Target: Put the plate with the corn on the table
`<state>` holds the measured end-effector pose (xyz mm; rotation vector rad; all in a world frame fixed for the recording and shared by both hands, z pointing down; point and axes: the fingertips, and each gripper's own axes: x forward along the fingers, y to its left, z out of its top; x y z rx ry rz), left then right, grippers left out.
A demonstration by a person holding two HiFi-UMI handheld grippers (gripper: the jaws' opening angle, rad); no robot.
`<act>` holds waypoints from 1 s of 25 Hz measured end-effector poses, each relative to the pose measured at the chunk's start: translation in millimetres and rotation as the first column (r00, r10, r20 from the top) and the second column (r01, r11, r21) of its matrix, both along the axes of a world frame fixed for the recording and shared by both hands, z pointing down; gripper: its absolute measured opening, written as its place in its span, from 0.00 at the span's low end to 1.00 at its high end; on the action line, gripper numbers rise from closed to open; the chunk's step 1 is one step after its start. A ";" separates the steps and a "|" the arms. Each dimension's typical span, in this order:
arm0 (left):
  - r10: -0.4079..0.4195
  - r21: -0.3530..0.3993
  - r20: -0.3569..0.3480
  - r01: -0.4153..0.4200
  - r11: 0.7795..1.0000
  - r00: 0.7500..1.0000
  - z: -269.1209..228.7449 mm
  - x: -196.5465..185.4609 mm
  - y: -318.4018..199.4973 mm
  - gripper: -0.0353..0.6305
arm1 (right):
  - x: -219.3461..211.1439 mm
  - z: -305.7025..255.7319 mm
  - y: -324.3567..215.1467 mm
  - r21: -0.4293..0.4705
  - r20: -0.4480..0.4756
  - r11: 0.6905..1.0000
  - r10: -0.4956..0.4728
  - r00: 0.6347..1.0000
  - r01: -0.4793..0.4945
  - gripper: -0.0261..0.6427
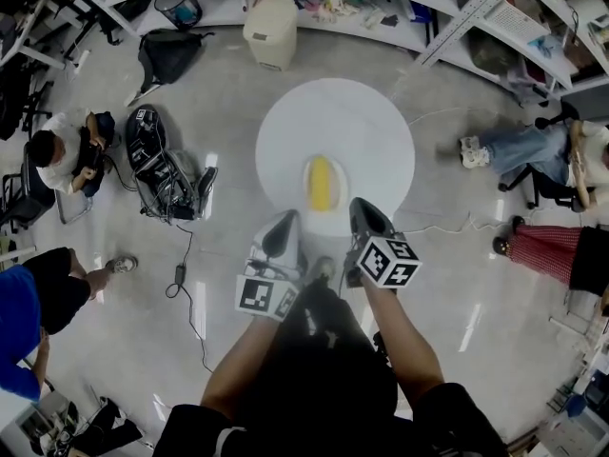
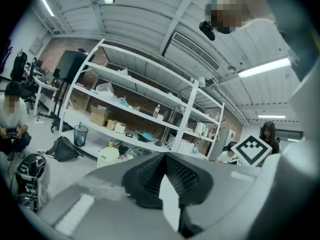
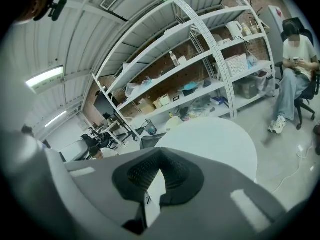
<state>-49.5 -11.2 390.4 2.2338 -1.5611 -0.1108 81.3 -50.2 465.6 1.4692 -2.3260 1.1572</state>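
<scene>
A yellow corn cob [image 1: 322, 183] lies on a white plate [image 1: 337, 198] over the near part of the round white table [image 1: 285, 131]. I cannot tell whether the plate touches the tabletop. My left gripper [image 1: 284, 223] reaches the plate's near left rim and my right gripper [image 1: 363, 208] its near right rim. Looking along the left gripper [image 2: 168, 180], the jaws are shut on a thin white sliver of plate rim [image 2: 170, 206]. Along the right gripper [image 3: 156, 178], another rim sliver [image 3: 151, 198] is pinched the same way. Both cameras tilt upward, so the corn is hidden there.
A cream bin [image 1: 270, 32], a black backpack [image 1: 169, 53] and a wire basket [image 1: 178, 6] stand by the white shelving [image 1: 400, 27] beyond the table. Black equipment with cables [image 1: 162, 165] lies left of it. People sit at left [image 1: 62, 152] and right [image 1: 533, 150].
</scene>
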 end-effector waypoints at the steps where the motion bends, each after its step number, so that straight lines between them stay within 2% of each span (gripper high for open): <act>1: -0.003 0.005 0.000 0.003 1.000 1.000 -3.5 0.6 2.5 0.06 | -0.1 -5.7 2.1 0.011 -0.001 1.000 -0.004 1.000 0.004 0.05; 9: -0.001 0.044 0.005 0.001 0.999 1.000 -28.7 5.9 18.4 0.06 | 2.6 -61.0 17.1 0.120 0.005 0.993 -0.008 1.000 0.007 0.05; 16: 0.012 0.098 0.017 -0.014 0.995 1.000 -53.5 14.1 23.8 0.06 | 5.4 -110.1 34.5 0.225 -0.004 0.974 -0.006 1.000 0.006 0.05; 25: 0.038 0.142 0.017 -0.040 0.989 0.999 -72.8 26.3 39.5 0.06 | 9.7 -131.4 60.6 0.287 -0.006 0.958 -0.019 1.000 0.020 0.05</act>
